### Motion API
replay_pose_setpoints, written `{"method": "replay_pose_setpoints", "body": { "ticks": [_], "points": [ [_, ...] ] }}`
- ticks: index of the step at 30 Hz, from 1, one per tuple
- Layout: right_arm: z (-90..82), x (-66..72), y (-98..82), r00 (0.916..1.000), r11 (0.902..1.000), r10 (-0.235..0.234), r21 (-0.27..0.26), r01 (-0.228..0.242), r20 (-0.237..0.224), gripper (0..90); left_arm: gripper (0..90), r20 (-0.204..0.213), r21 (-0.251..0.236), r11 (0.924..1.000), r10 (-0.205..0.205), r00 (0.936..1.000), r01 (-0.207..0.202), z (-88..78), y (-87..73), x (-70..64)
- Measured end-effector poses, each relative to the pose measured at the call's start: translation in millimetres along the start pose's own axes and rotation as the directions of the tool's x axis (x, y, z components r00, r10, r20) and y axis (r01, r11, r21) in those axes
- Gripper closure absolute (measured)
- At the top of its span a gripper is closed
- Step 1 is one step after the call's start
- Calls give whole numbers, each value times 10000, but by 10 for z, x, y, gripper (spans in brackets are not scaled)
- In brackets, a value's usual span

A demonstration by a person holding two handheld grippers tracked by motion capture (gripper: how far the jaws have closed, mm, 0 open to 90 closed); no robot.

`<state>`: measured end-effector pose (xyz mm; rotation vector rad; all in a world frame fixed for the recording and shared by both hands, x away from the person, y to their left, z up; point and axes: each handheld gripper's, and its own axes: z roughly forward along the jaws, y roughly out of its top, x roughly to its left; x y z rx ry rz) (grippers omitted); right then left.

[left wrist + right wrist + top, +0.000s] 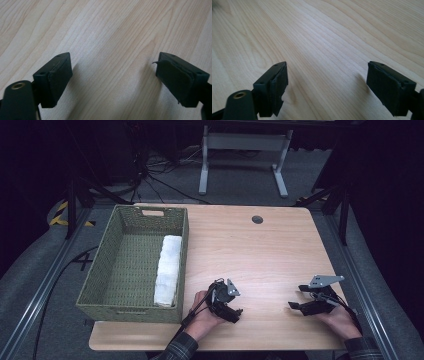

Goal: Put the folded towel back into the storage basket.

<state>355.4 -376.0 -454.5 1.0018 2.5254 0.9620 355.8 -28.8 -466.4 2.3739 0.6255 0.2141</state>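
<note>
The left gripper (231,309) was held low over the near part of the light wooden table (260,250), just right of the woven green basket (107,265). Its jaws were spread wide, and in the left gripper view (113,75) nothing but bare wood grain was seen between the pads. The right gripper (299,296) was held near the table's right edge, well apart from the left one, its jaws pointed towards the table's middle. These jaws were likewise spread, with only tabletop seen between them in the right gripper view (327,83). A rolled white towel (168,270) was laid inside the basket, lengthwise against its right wall. It was touched by neither gripper.
</note>
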Motion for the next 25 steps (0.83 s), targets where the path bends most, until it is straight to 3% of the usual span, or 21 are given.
{"method": "replay_pose_setpoints", "body": {
  "ticks": [4, 11, 14, 25],
  "points": [
    [26, -9, -24, 9997, 9999, 127, 15, -127, 229, 151, 115, -15, -252, 9997, 65, 10000, -66, 15, -30, 11],
    [71, -2, -77, 9984, 9989, 136, -453, -111, 556, 73, 71, 164, -715, 9970, 311, 9994, -299, 40, -84, 25],
    [84, -9, -111, 9978, 9973, 225, -708, -181, 618, 48, 66, 192, -669, 9972, 337, 9992, -323, 38, -83, 26],
    [81, -6, -116, 9976, 9971, 275, -723, -229, 633, 47, 61, 211, -571, 9975, 423, 9989, -410, 34, -78, 34]
  ]
}}
